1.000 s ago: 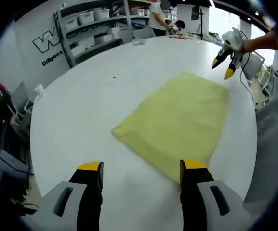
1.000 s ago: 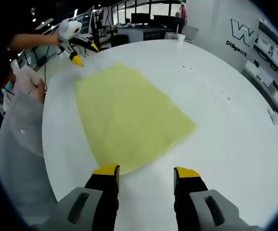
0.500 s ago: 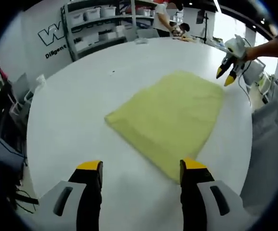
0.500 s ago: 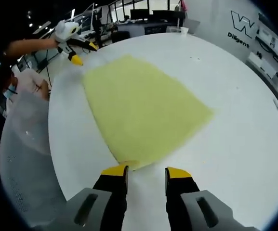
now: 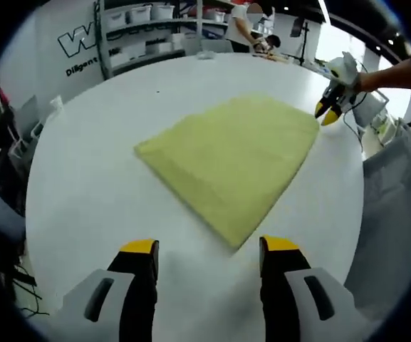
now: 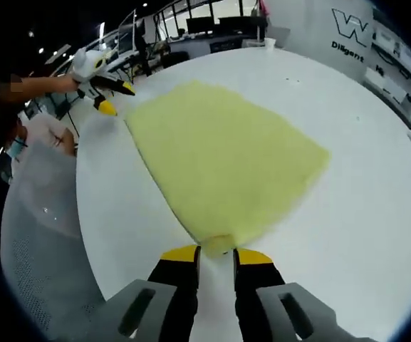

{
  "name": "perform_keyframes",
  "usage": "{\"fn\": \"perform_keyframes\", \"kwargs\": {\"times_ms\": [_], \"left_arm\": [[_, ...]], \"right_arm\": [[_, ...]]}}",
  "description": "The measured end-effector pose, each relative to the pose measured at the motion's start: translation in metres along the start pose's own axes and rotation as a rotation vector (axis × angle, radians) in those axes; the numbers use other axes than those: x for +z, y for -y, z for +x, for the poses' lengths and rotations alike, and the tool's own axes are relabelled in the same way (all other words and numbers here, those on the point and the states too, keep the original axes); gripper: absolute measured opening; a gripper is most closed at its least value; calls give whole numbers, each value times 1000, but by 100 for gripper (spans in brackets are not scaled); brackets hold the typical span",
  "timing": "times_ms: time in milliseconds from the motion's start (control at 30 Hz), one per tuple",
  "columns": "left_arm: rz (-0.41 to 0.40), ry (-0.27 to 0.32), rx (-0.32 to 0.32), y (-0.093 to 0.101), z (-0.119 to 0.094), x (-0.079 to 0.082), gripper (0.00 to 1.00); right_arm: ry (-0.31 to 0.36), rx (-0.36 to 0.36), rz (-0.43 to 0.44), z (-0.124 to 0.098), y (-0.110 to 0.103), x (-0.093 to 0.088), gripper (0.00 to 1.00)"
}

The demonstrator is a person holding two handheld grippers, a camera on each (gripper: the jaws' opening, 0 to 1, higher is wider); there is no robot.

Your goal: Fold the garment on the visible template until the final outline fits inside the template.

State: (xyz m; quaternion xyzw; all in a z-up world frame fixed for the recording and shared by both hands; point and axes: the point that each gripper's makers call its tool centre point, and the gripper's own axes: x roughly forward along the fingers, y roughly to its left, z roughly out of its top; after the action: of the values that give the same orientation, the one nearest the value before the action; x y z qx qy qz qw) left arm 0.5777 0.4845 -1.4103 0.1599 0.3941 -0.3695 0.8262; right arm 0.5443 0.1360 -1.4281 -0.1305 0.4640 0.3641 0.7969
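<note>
The yellow garment [image 5: 230, 160] lies flat and folded on the white table [image 5: 84, 192], a tapered shape whose long axis runs from its narrow corner near you toward the wider far end. In the right gripper view that narrow corner sits right between your right gripper's [image 6: 216, 253] yellow-tipped jaws, which are drawn narrow around the cloth's tip; you cannot tell for sure whether they pinch it. From there the garment [image 6: 226, 157] widens toward the table's far edge. Your left gripper [image 5: 209, 247] hovers with its jaws wide apart, nothing between them, its nearest corner of the garment just ahead. In the left gripper view, your right gripper [image 5: 330, 107] sits at the garment's far right corner, close to the table's right edge. Bare table lies open along the garment's left side and behind it; shelving [image 5: 148, 32] stands beyond the far edge.
</note>
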Motion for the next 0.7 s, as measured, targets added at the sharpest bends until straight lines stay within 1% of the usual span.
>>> {"fn": "perform_keyframes", "kwargs": {"times_ms": [33, 100, 200, 333, 467, 533, 633, 700], "left_arm": [[-21, 3, -3, 1, 0, 0, 59], [-31, 11, -1, 1, 1, 1, 58], [-47, 13, -11, 5, 3, 0, 55], [-60, 12, -23, 10, 7, 0, 50], [-78, 2, -49, 19, 13, -1, 42], [-69, 0, -57, 22, 14, -2, 39], [-79, -10, -67, 25, 16, -5, 34], [-91, -11, -69, 26, 18, -6, 30]], "right_arm": [[8, -4, 34, 1, 0, 1, 11], [23, 0, 78, 3, -1, 2, 11], [27, -9, 96, 4, 1, 0, 11], [36, -15, 152, 3, 1, -5, 10], [24, -12, 153, 5, -2, -12, 5], [44, -7, 159, 5, -3, -10, 0], [61, -1, 171, 8, -6, -8, 0], [57, -6, 182, 11, -6, -8, 0]]}}
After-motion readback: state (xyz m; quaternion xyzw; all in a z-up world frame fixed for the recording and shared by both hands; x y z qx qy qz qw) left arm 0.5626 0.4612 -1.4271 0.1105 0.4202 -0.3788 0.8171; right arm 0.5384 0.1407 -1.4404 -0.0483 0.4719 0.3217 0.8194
